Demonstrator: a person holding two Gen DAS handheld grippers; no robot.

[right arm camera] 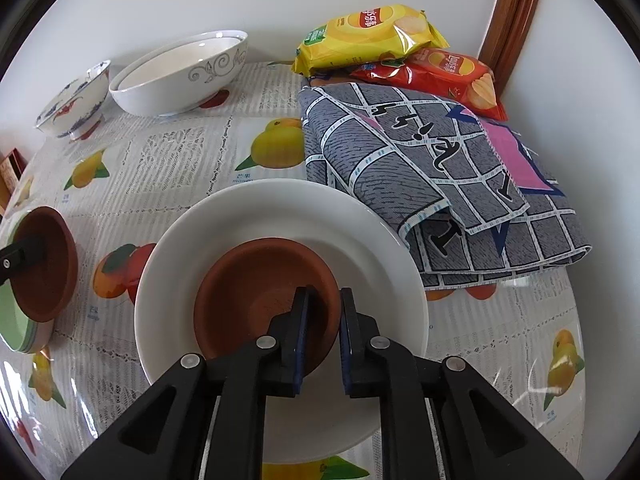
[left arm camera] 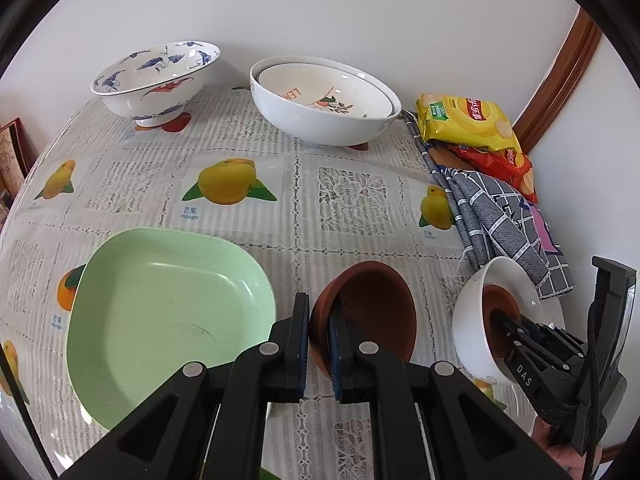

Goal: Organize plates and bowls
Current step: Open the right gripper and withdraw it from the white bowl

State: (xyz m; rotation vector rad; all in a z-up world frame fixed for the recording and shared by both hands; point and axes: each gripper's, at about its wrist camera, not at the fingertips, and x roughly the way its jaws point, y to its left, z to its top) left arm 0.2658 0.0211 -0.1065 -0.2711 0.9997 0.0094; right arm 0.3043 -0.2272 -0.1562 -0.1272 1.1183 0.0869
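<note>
Terracotta-brown bowls are sitting in both grippers' reach on the fruit-print tablecloth (left arm camera: 248, 216). Taking the white plate (right arm camera: 248, 216) as the landmark: a brown saucer-like bowl (right arm camera: 256, 280) is lying inside it, and the right gripper (right arm camera: 324, 332) is straddling that bowl's near rim, one finger inside, one outside. Its jaws are standing slightly apart, and the pads do not appear to be pressing the rim, though the angle makes this hard to judge.

Left of the white plate, the left gripper (left arm camera: 318, 344) is pinching the rim of a second brown bowl (left arm camera: 372, 308), tilted on its side, jaws nearly closed on the thin wall. Further left of the plate, just beside that bowl, a pale green square dish (left arm camera: 160, 320) is resting on the cloth.

Beyond the plate, toward the wall, a large white bowl (left arm camera: 320, 120) is holding a smaller one nested inside, with a blue-and-red patterned footed bowl (left arm camera: 156, 80) beside it. Right of the plate a grey checked cloth (right arm camera: 440, 184) is lying folded, its edge overlapping the rim, with yellow (right arm camera: 368, 36) and red (right arm camera: 444, 72) crisp packets behind.
</note>
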